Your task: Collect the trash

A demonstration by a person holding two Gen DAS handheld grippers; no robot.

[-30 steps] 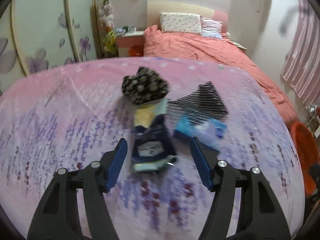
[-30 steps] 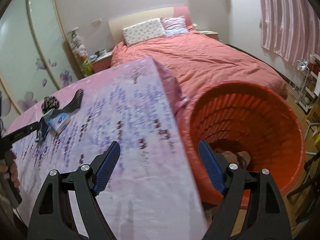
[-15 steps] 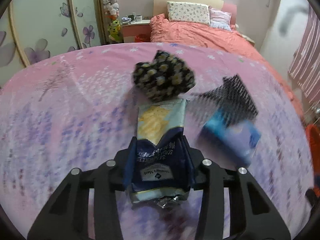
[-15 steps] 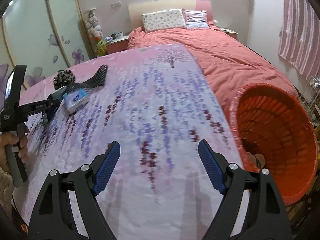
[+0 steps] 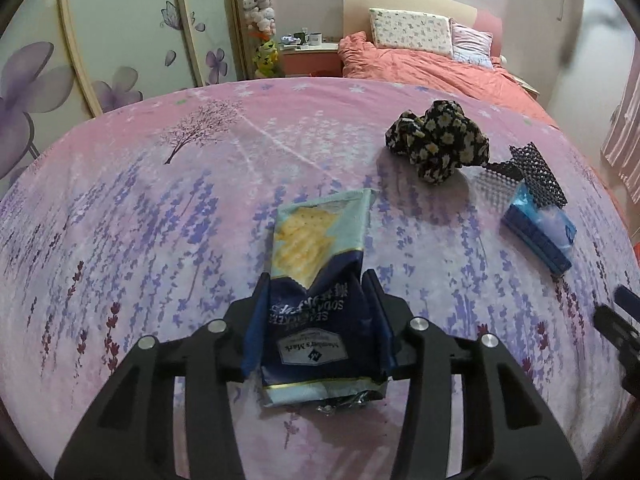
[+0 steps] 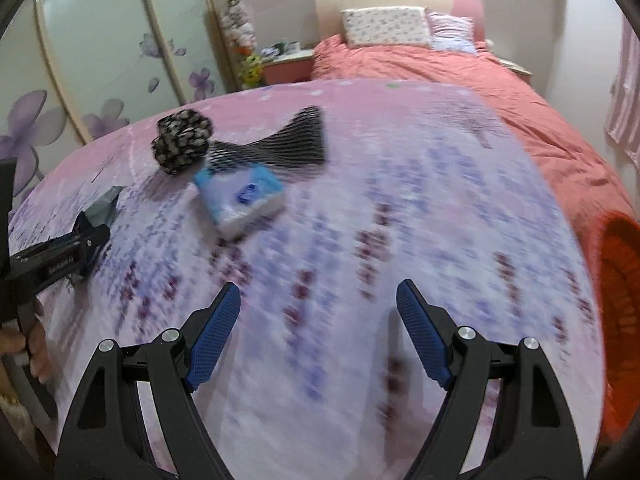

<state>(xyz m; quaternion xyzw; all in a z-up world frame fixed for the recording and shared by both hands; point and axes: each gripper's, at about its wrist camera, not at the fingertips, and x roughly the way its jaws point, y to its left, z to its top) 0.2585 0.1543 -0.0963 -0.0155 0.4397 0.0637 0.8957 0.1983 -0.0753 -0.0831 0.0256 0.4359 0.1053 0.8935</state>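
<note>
Left gripper [image 5: 316, 308] pinches one cracker bag [image 5: 316, 280], its jaws opening slightly. Upper right: one floral cloth [image 5: 438, 142], one mesh [image 5: 538, 174], one tissue pack [image 5: 538, 232]. Right gripper [image 6: 318, 334] is spread, empty.

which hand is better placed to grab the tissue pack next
Right. The right hand-held gripper is open and empty, facing the tissue pack across the bedspread. The left hand-held gripper has the cracker bag between its opening jaws, so it is occupied.

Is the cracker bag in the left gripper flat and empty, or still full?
Cannot tell the contents. The cracker bag looks flattened and creased, pinched between the left gripper pads; its near end is torn open.
</note>
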